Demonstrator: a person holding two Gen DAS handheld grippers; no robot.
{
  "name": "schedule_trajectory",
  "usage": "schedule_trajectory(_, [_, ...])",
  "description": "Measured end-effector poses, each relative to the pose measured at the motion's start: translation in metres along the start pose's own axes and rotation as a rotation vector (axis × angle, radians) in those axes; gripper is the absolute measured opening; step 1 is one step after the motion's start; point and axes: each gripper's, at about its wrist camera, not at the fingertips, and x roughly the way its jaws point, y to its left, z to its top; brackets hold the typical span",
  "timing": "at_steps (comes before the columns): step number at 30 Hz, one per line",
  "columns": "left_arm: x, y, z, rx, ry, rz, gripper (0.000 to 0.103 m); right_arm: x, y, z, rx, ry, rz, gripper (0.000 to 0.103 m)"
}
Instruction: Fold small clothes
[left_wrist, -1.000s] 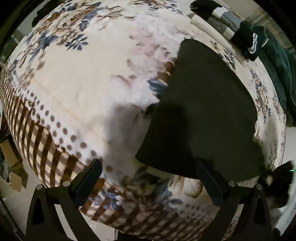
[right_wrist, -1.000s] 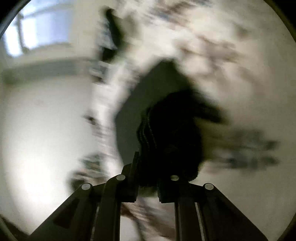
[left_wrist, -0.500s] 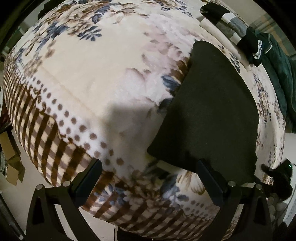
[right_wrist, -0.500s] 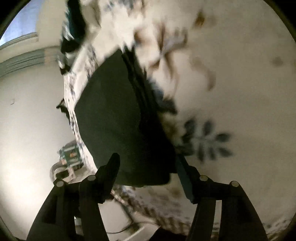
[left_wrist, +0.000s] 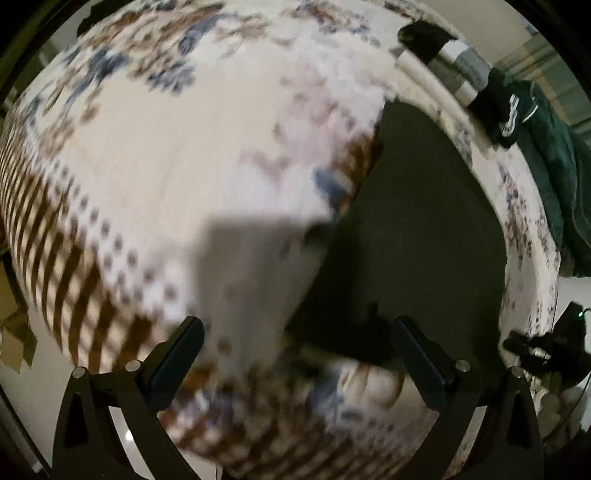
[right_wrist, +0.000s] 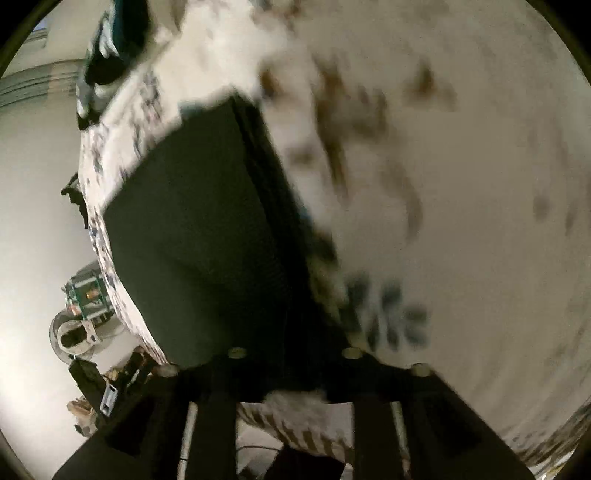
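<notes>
1. The left gripper (left_wrist: 295, 354) stood wide apart with nothing between its fingers; the left fingertip (left_wrist: 184, 339) hung over the dotted border of the blanket, the right one just at the near edge of the dark garment.
2. The right gripper (right_wrist: 291, 373) sat low against the near end of the same garment. Its fingertips were lost in blur and dark cloth, so I could not tell whether it was spread or clamped on the fabric.
3. The dark garment (left_wrist: 417, 221) lay flat on the floral blanket (left_wrist: 184, 166), already folded into a neat, roughly rectangular panel, toward the right side in the left wrist view. In the right wrist view the garment (right_wrist: 192, 229) ran away from the gripper, with a doubled, layered edge along its right side.
4. The blanket (right_wrist: 461, 184) covered the whole work surface, cream with brown and blue flowers and a brown checked border.
5. Beyond the garment, at the far edge, lay a black, white and grey striped piece (left_wrist: 454, 59), and beside it a heap of dark green clothing (left_wrist: 554, 155).
6. Both views were motion-blurred.
</notes>
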Motion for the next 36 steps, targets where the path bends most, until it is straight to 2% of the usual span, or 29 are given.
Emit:
schedule_trajectory(1, [0.003, -0.002, 0.011, 0.002, -0.013, -0.004, 0.103, -0.008, 0.006, 0.015, -0.008, -0.055, 0.019, 0.052])
schedule_trajectory(2, [0.008, -0.004, 0.024, 0.003, -0.026, -0.015, 0.103, -0.01, 0.016, 0.03, -0.017, -0.091, 0.026, 0.06])
schedule_trajectory(4, [0.021, -0.011, 0.055, 0.008, -0.061, -0.026, 0.103, -0.002, 0.029, 0.066, -0.039, -0.129, 0.017, 0.06])
schedule_trajectory(7, [0.049, -0.028, 0.104, 0.031, -0.075, -0.06, 0.103, 0.026, 0.049, 0.109, -0.049, -0.096, 0.058, 0.058])
schedule_trajectory(8, [0.058, -0.035, 0.119, 0.037, -0.065, -0.074, 0.103, 0.035, 0.057, 0.118, -0.059, -0.09, 0.074, 0.039])
schedule_trajectory(10, [0.083, -0.049, 0.148, 0.042, -0.001, -0.148, 0.103, 0.037, 0.067, 0.127, -0.068, -0.132, 0.054, 0.008])
schedule_trajectory(13, [0.101, -0.067, 0.169, 0.073, 0.033, -0.205, 0.103, 0.017, 0.057, 0.114, -0.028, -0.242, 0.116, 0.005])
schedule_trajectory(15, [0.104, -0.079, 0.173, 0.119, 0.029, -0.196, 0.101, 0.006, 0.052, 0.111, 0.002, -0.31, 0.111, 0.005])
schedule_trajectory(17, [0.105, -0.081, 0.174, 0.115, 0.036, -0.185, 0.101, 0.01, 0.045, 0.113, 0.034, -0.327, 0.065, 0.004])
schedule_trajectory(19, [0.096, -0.079, 0.172, 0.103, 0.025, -0.172, 0.101, 0.027, 0.044, 0.12, 0.044, -0.272, 0.003, 0.005])
schedule_trajectory(21, [0.074, -0.075, 0.163, 0.108, -0.015, -0.138, 0.101, 0.037, 0.044, 0.119, 0.046, -0.18, -0.047, 0.009])
schedule_trajectory(24, [0.03, -0.064, 0.132, 0.127, -0.08, -0.095, 0.101, 0.016, 0.035, 0.089, 0.112, -0.107, -0.034, 0.03])
schedule_trajectory(26, [0.01, -0.054, 0.109, 0.125, -0.095, -0.046, 0.101, -0.003, 0.025, 0.05, 0.158, -0.108, 0.016, 0.06])
schedule_trajectory(27, [0.002, -0.047, 0.095, 0.118, -0.095, -0.018, 0.101, -0.006, 0.019, 0.026, 0.194, -0.095, 0.029, 0.063])
schedule_trajectory(28, [-0.006, -0.034, 0.075, 0.103, -0.084, 0.025, 0.101, -0.004, 0.015, 0.005, 0.23, -0.075, 0.044, 0.063])
schedule_trajectory(30, [-0.013, -0.013, 0.045, 0.064, -0.053, 0.07, 0.101, 0.02, 0.006, -0.039, 0.339, 0.03, 0.133, 0.063])
schedule_trajectory(32, [-0.012, 0.005, 0.021, 0.025, -0.009, 0.108, 0.101, 0.059, 0.001, -0.067, 0.463, 0.128, 0.284, 0.063])
schedule_trajectory(33, [-0.01, 0.01, 0.013, 0.01, 0.009, 0.114, 0.101, 0.079, 0.0, -0.077, 0.52, 0.146, 0.36, 0.063])
schedule_trajectory(35, [-0.004, 0.019, -0.003, -0.028, 0.055, 0.127, 0.101, 0.11, -0.004, -0.085, 0.621, 0.091, 0.468, 0.061])
schedule_trajectory(36, [-0.002, 0.022, -0.007, -0.046, 0.068, 0.118, 0.101, 0.117, -0.005, -0.085, 0.638, 0.052, 0.471, 0.054])
